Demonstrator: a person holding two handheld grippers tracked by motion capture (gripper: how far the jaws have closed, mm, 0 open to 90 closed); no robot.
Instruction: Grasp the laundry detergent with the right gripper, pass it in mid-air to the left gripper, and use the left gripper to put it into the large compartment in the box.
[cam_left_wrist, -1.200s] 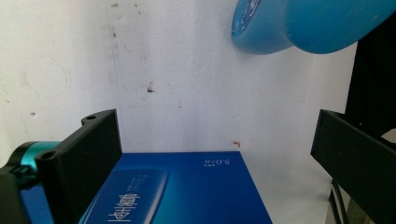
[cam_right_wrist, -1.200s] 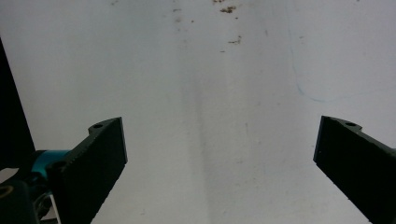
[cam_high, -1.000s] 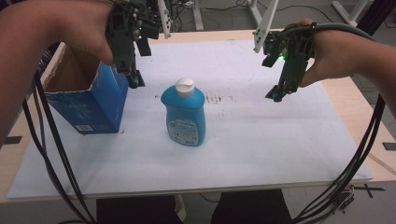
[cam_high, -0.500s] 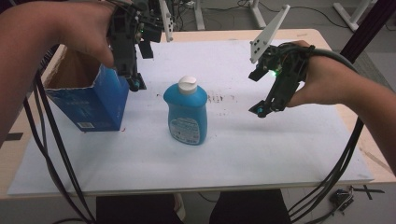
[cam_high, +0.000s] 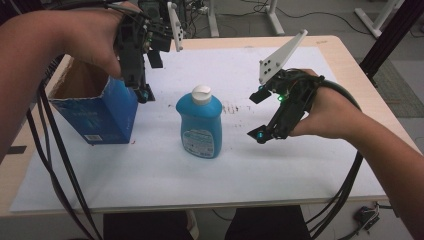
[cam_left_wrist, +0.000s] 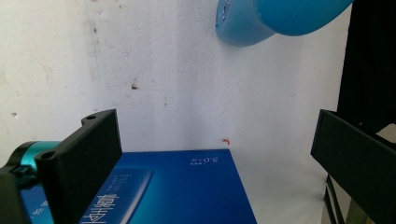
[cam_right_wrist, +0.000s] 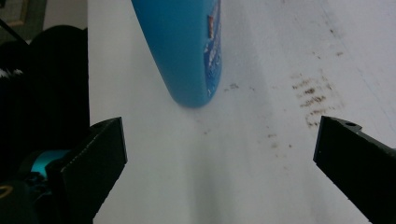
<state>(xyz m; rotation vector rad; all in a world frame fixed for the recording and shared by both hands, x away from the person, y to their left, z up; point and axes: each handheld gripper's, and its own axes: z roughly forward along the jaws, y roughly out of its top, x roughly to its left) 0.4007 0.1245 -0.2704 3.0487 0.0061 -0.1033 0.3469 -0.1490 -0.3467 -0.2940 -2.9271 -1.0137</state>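
The blue bottle (cam_high: 200, 122) stands upright on the white sheet (cam_high: 250, 170) that covers the table, white cap up, so its long axis is vertical; everything else is best placed from it. The right gripper (cam_high: 260, 117) hangs just to the bottle's right, near its lower body but apart from it, with its jaws spread wide and nothing between them. In the right gripper view the bottle's base (cam_right_wrist: 191, 56) sits ahead and off toward one jaw, not centred in the gap, with stained sheet between. On the bottle's other side stands the open blue box (cam_high: 95, 107), near it but not touching, its mouth upward. The left gripper (cam_high: 142, 92) hovers above the box's corner nearest the bottle, jaws likewise apart and empty; its own view looks down on the box's printed face (cam_left_wrist: 187, 191) with the bottle's base (cam_left_wrist: 261, 21) farther off. The right gripper appears the nearer of the two and is pointed toward the bottle, so the likely next move is a sideways approach that brings the jaws across the bottle's upright body, with the gap first centred on it.
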